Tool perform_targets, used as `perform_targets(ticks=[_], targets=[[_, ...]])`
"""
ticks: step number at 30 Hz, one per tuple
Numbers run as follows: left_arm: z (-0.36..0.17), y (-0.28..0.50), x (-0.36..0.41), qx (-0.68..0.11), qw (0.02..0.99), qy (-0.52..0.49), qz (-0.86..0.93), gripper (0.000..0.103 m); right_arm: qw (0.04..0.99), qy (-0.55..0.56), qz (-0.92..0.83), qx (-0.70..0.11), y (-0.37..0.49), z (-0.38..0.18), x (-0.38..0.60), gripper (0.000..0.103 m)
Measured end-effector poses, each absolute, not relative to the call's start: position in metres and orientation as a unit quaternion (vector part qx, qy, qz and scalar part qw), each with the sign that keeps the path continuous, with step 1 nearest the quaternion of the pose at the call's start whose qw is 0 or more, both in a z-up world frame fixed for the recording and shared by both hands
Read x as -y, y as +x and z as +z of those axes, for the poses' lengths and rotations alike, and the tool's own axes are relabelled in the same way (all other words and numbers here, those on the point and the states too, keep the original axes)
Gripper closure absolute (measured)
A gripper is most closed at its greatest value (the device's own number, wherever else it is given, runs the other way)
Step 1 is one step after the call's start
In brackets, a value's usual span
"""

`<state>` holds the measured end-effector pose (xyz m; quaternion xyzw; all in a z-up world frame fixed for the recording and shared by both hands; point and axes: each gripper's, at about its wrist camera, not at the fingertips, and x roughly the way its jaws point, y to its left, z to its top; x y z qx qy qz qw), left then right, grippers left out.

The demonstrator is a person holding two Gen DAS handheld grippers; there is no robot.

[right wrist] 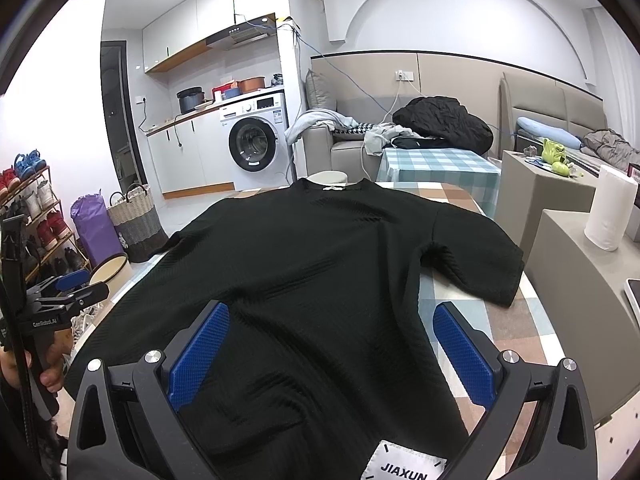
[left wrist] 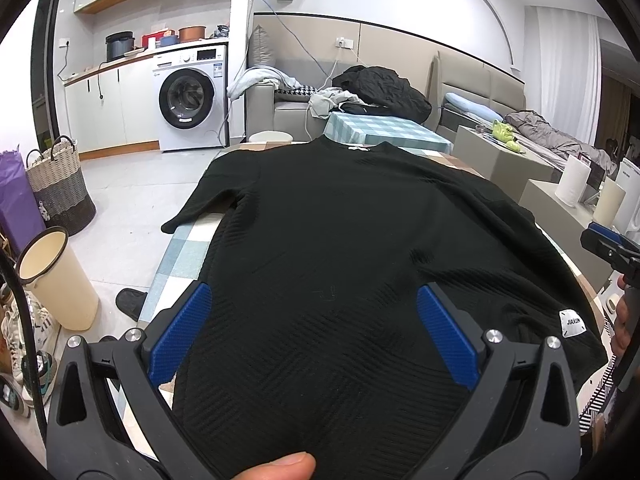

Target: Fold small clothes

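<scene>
Black ribbed shirt lay flat on the checked table, collar far, while I held my left gripper and right gripper spread apart over its near hem.

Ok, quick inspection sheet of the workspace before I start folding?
Surface: checked tablecloth, mostly covered.
Job's things: black top laid flat, neck far, sleeves spread, white label at near hem.
Clutter: nothing seen on the table.
Grippers: left gripper and right gripper both open over the hem.
Cables: blue cable along the far wall.
Surroundings: washing machine, woven basket, paper roll, sofa with clothes.
</scene>
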<state>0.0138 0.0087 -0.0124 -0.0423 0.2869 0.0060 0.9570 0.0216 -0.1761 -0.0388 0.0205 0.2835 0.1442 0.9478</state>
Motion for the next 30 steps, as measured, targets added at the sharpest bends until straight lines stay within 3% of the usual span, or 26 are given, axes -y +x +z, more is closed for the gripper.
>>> perform_targets(ticks=[30], targets=[[-0.014,0.042,-0.021,-0.305,0.951,-0.047,0.019,0.001,0.938,0.056,0.157,-0.304,0.042,-0.040,0.181,0.000]])
